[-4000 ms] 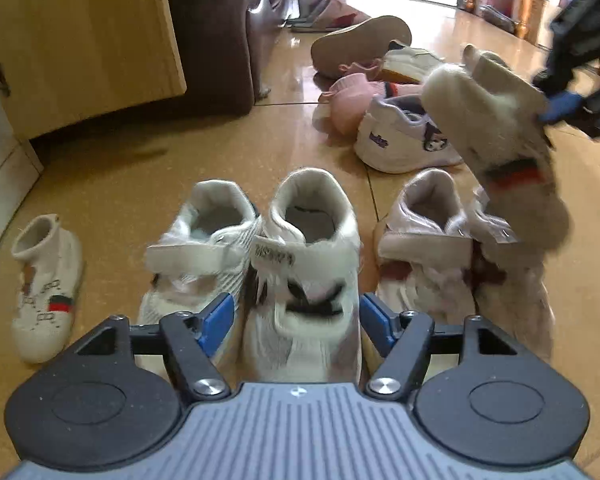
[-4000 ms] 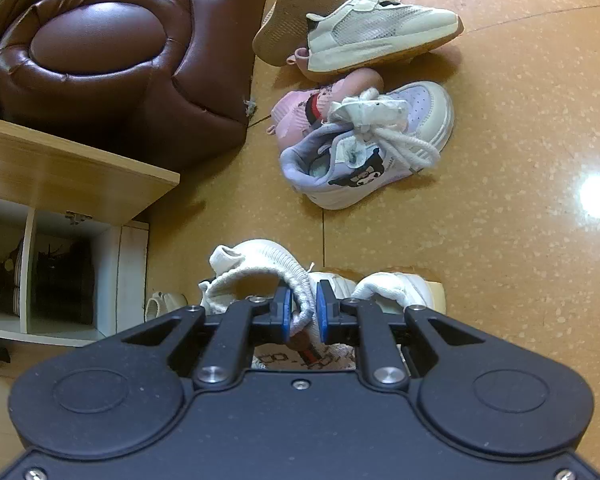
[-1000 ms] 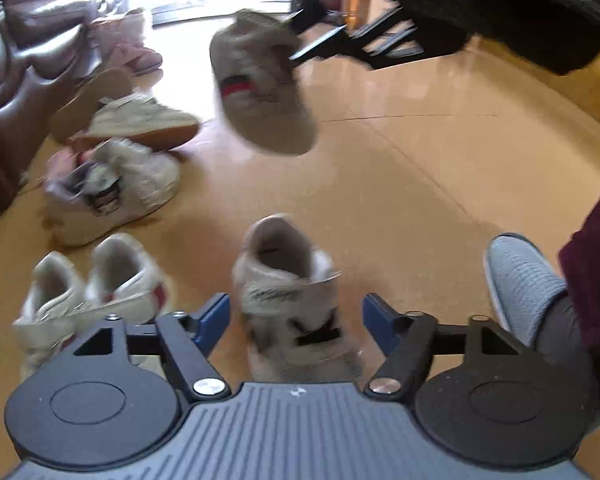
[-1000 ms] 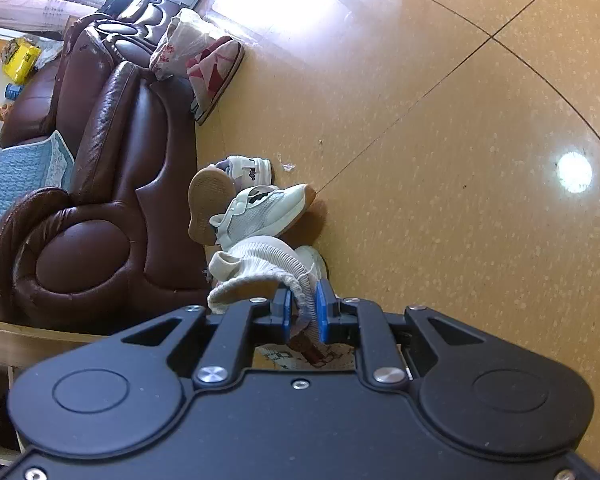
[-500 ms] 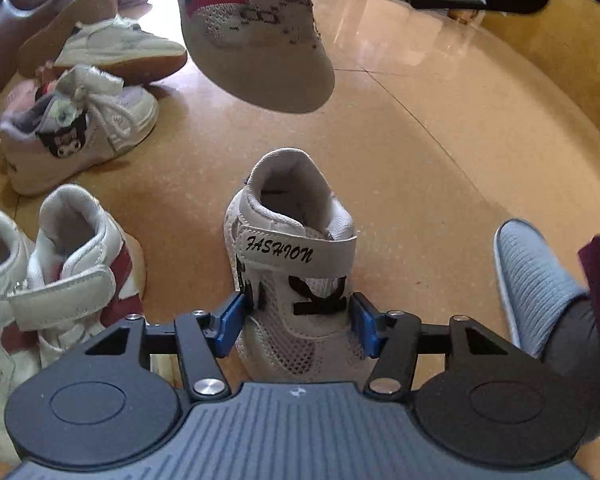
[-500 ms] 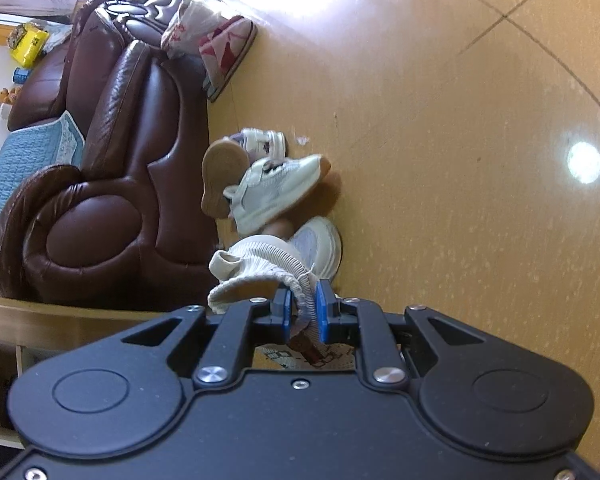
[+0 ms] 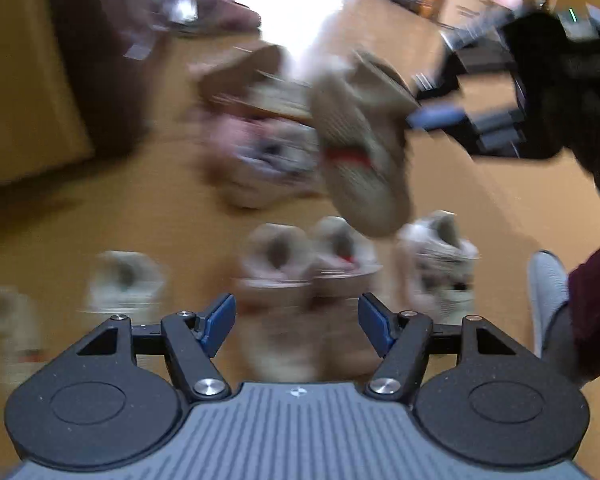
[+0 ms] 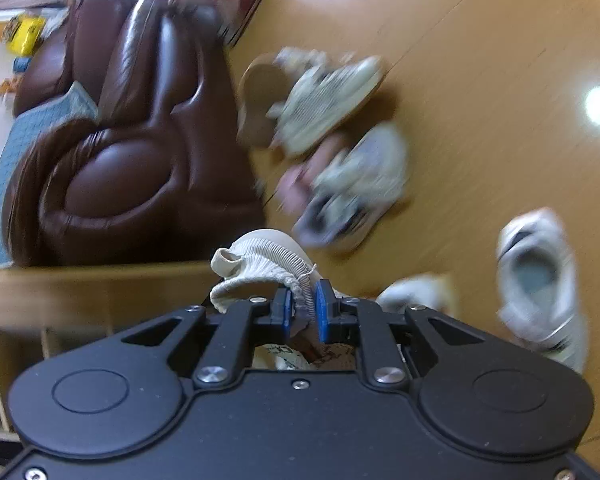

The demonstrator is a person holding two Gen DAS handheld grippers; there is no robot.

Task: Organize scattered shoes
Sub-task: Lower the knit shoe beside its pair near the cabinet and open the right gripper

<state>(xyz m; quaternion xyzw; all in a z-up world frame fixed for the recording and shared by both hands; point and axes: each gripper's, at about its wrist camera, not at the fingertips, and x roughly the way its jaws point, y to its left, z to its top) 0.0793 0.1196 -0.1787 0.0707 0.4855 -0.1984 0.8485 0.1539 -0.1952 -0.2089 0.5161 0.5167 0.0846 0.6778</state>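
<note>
Right gripper (image 8: 303, 307) pinched tight on sock shoe (image 8: 260, 264) collar, shoe hanging between jaws. Left gripper (image 7: 298, 320) just widened, empty. Keep pinch firm; lower beside floor mate (image 7: 4, 320).

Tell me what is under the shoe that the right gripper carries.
In the left wrist view the knit shoe hangs from the right gripper above blurred shoes on the floor. It covers part of the pile behind.

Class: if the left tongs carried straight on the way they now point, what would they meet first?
Probably the pair of pale shoes with red trim on the floor, straight ahead of the open left tongs; blur leaves depth unsure.
</note>
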